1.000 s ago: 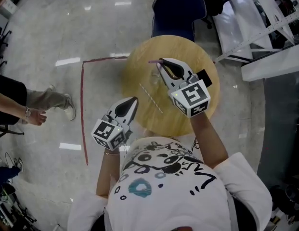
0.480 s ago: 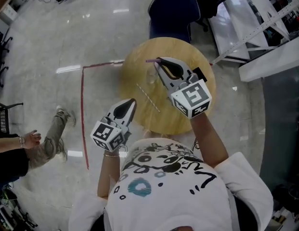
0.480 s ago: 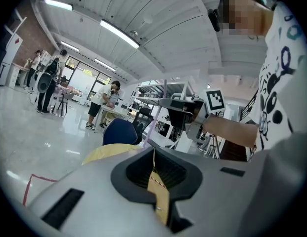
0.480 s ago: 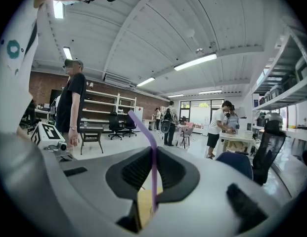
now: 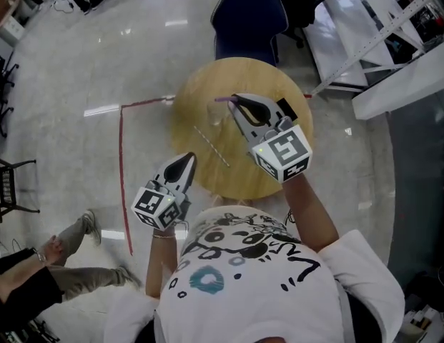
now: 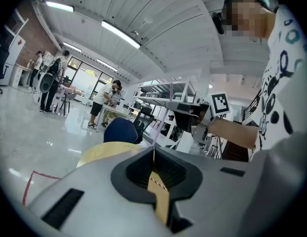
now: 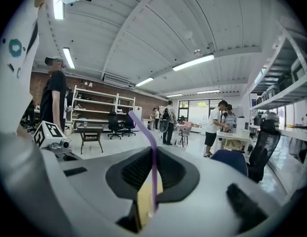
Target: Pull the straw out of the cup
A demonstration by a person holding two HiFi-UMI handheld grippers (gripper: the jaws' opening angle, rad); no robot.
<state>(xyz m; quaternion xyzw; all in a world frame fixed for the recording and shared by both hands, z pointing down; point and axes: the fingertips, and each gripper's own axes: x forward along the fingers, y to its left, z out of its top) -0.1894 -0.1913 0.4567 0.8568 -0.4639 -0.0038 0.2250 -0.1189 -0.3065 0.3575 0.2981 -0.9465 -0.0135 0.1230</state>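
Note:
A clear cup (image 5: 215, 113) stands on the round wooden table (image 5: 279, 170). My right gripper (image 5: 234, 100) hovers just right of the cup, shut on a purple bendy straw (image 5: 224, 99) that pokes out leftward past the tips. In the right gripper view that straw (image 7: 153, 177) runs upright between the closed pads of the right gripper (image 7: 154, 149); whether its lower end is still inside the cup is hidden. A red-and-white striped straw (image 5: 211, 146) lies flat on the table. My left gripper (image 5: 189, 157) hangs shut and empty off the table's near left edge, its closed tips (image 6: 153, 149) aimed at the table.
A blue chair (image 5: 249, 16) stands behind the table. A red tape line (image 5: 122, 177) marks the floor at left. White shelving (image 5: 393, 41) fills the right side. A person's legs (image 5: 79, 263) are at the lower left.
The right gripper has lifted and shifted slightly right of the cup with the purple straw. The left gripper has drawn back toward my body. The bystander at left has walked toward the lower left.

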